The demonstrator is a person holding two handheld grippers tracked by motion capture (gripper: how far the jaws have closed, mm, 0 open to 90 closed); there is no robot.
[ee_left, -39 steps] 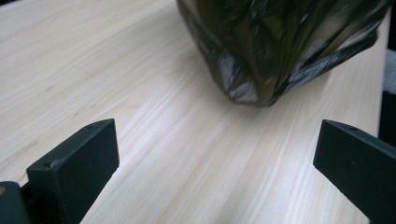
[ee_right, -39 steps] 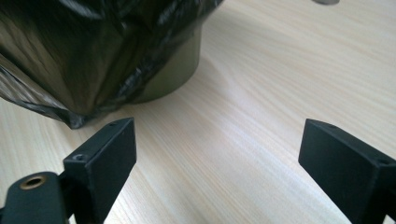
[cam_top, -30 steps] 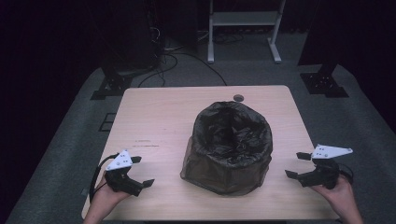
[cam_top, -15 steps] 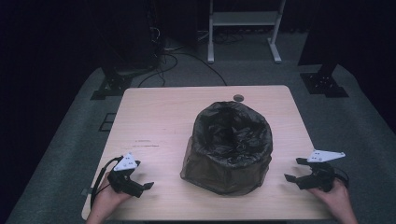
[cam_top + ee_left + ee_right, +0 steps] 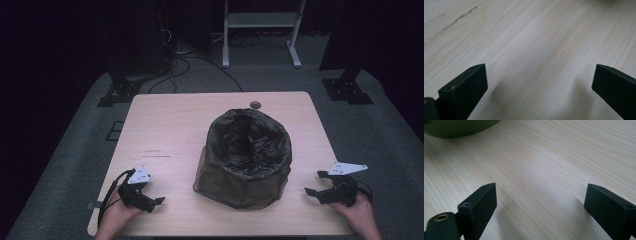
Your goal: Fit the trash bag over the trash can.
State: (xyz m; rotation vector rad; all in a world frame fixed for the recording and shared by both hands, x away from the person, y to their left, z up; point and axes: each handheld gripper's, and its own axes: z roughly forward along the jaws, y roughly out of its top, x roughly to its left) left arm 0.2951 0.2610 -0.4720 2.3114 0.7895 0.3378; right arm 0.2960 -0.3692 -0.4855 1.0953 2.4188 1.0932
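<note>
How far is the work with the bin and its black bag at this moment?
Already done, it seems: the black bag lines the green bin, its mouth spread open over the rim. In hand: nothing. The left claw and the right claw both rest open on the wooden table, one at each side of the bin, apart from it. Left: I see no further step begun.

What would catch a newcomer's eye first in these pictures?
The bin, lined with a dark crinkled bag, stands open-mouthed in the middle of the pale wooden table. On either side of it, the left gripper and right gripper sit low at the near edge, jaws wide apart and empty.
</note>
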